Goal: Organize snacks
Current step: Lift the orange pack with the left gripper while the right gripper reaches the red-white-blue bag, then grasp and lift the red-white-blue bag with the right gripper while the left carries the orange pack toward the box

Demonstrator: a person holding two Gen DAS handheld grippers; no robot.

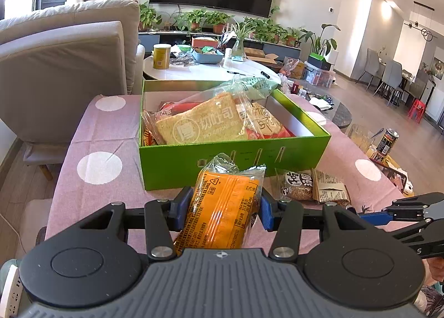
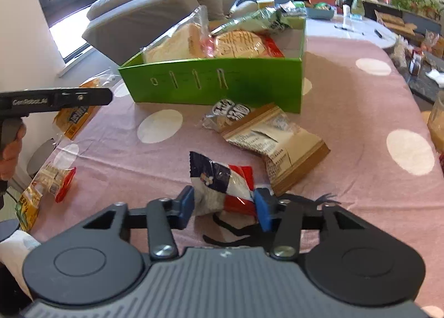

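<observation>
An orange snack packet (image 1: 222, 207) stands between the blue pads of my left gripper (image 1: 224, 204), which is shut on it just in front of the green box (image 1: 236, 157). The box holds a bag of sliced toast (image 1: 199, 121) and other packets. My right gripper (image 2: 224, 202) is shut on a red, white and blue packet (image 2: 222, 179) that lies on the pink dotted tablecloth (image 2: 347, 123). Two brown paper packets (image 2: 272, 137) lie between this packet and the green box (image 2: 211, 82). In the right wrist view the orange packet (image 2: 75, 118) shows at the far left.
A clear packet with a red end (image 2: 47, 179) lies near the table's left edge. A grey sofa (image 1: 69, 54) stands left of the box, with a cluttered white round table (image 1: 208, 68) behind it. A dark can (image 1: 388, 140) and jars stand off the right side.
</observation>
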